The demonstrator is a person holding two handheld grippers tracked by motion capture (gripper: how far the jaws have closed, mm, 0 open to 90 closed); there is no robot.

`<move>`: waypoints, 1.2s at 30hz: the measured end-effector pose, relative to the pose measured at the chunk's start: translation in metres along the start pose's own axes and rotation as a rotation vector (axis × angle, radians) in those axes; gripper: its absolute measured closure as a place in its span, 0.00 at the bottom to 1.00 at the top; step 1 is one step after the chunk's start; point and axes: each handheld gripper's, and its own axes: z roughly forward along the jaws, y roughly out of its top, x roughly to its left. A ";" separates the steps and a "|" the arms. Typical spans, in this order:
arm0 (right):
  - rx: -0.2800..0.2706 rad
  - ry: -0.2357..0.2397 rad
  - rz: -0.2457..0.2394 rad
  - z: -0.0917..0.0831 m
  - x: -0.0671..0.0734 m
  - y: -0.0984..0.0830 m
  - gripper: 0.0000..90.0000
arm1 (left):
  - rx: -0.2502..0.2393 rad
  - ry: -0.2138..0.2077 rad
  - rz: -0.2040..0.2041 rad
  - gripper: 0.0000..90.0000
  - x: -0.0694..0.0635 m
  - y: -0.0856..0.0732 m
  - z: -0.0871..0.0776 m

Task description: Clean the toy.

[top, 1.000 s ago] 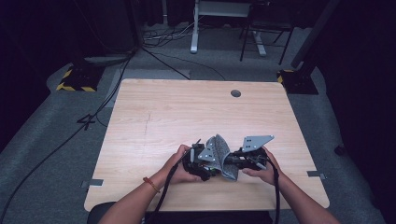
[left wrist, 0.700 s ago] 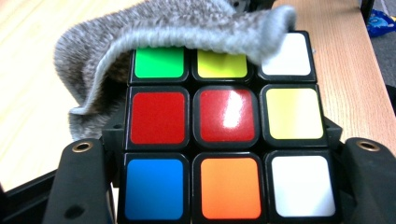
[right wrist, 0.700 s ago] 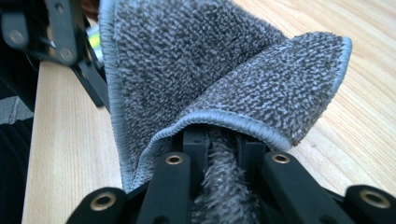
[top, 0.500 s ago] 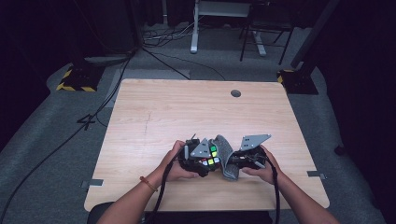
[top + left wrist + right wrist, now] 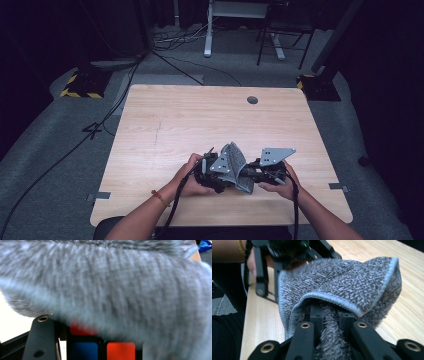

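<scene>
Pretty much all the crowding is down at my near edge of the tabletop [image 5: 200,125]. My left gripper [image 5: 212,175] and right gripper [image 5: 260,174] sit close together, and the grey cloth [image 5: 234,165] bunches up between them, so there's no gap to slip through there. The cloth hangs right across my left fingers and over the colour cube [image 5: 100,345] they're clamped on. The wood out ahead and off to both sides is open, bar the small round grommet [image 5: 252,100] near the far edge.
</scene>
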 end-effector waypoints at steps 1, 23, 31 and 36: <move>-0.003 0.003 -0.003 0.000 0.001 0.001 0.88 | 0.004 -0.001 0.001 0.37 0.000 0.000 0.001; 0.073 0.046 0.077 0.015 -0.017 -0.018 0.88 | -0.089 0.033 0.037 0.37 -0.002 0.005 -0.022; 0.032 0.043 0.067 0.003 -0.014 -0.011 0.88 | 0.027 0.071 0.076 0.37 -0.006 0.003 -0.007; 0.040 0.031 0.067 0.005 -0.015 -0.012 0.88 | -0.029 0.053 0.052 0.37 -0.004 0.004 -0.014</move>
